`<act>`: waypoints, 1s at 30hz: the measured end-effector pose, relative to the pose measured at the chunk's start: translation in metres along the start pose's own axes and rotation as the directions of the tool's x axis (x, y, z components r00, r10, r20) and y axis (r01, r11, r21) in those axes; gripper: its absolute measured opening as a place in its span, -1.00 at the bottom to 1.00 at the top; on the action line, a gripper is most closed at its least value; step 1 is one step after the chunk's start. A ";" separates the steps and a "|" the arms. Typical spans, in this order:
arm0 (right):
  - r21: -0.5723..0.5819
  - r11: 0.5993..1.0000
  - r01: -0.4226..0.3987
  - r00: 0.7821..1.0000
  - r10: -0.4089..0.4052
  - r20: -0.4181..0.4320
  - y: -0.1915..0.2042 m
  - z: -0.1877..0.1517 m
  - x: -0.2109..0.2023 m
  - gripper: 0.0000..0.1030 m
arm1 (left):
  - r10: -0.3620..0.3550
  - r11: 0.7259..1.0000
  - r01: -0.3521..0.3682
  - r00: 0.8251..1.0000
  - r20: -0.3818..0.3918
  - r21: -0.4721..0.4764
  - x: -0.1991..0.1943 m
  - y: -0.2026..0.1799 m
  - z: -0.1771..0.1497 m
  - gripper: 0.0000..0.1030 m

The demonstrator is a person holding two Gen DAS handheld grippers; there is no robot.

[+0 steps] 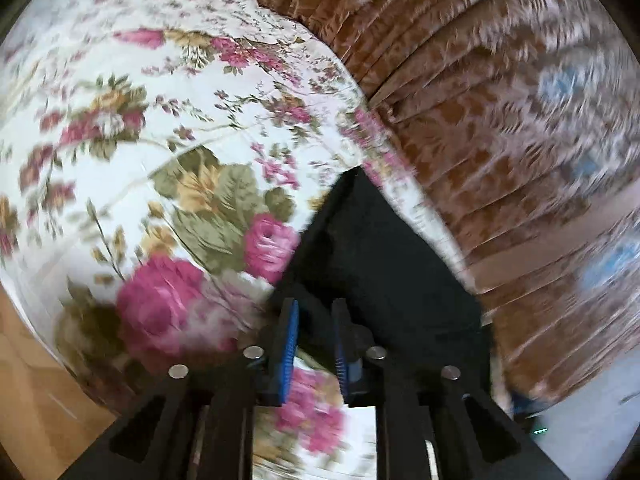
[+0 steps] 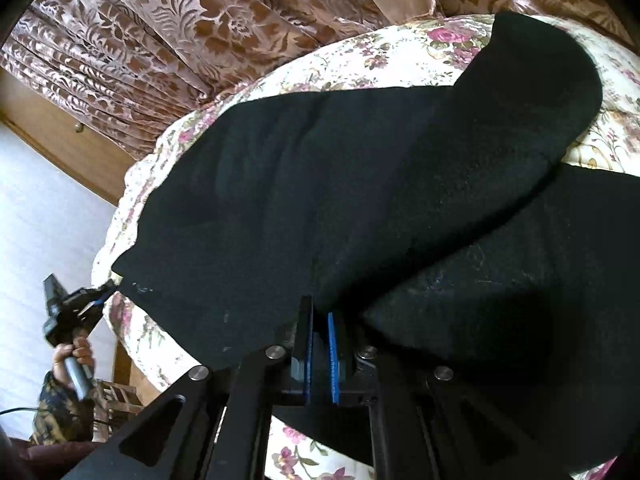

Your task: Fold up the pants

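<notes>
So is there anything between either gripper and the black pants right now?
Nothing visible. The right gripper sits at the edge of the pants, and the left gripper meets a corner of them. They lie on the floral bedspread.

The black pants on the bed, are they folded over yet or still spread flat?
Partly folded: in the right wrist view one leg of the black pants lies doubled across the other on the floral bedspread.

pants: black matt cloth, fuzzy, lint-flecked | bedspread: smooth floral printed cloth | curtain: brown patterned cloth, slight sheen | right hand-held gripper: matt black plastic, ribbed blue pads, shiny metal bolts
</notes>
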State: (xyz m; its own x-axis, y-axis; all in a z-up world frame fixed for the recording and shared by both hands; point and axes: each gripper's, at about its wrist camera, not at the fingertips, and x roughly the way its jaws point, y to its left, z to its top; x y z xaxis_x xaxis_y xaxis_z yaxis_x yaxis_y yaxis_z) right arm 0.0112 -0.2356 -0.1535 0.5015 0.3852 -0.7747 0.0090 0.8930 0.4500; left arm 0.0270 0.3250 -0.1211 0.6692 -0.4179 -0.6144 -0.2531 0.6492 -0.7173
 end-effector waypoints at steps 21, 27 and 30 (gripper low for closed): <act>-0.063 0.998 -0.031 0.994 0.038 0.100 0.019 0.002 -0.050 -0.89 | 0.028 0.999 -0.027 1.000 -0.012 0.043 0.030 -0.035 0.010 -0.87; -0.112 0.993 -0.024 0.998 0.031 0.060 0.029 -0.023 -0.058 -0.89 | 0.071 0.997 -0.070 0.997 -0.024 0.034 0.029 -0.020 0.004 -0.87; -0.105 0.994 -0.017 1.000 0.019 0.022 0.026 -0.039 -0.048 -0.89 | 0.080 0.996 -0.079 0.996 -0.029 0.029 0.030 -0.016 0.003 -0.87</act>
State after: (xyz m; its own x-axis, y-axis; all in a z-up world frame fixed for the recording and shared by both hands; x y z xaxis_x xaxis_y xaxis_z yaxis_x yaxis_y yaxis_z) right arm -0.0461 -0.2218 -0.1216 0.5201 0.3971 -0.7562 -0.0901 0.9059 0.4138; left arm 0.0536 0.3040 -0.1267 0.6265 -0.3827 -0.6790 -0.2850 0.6983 -0.6566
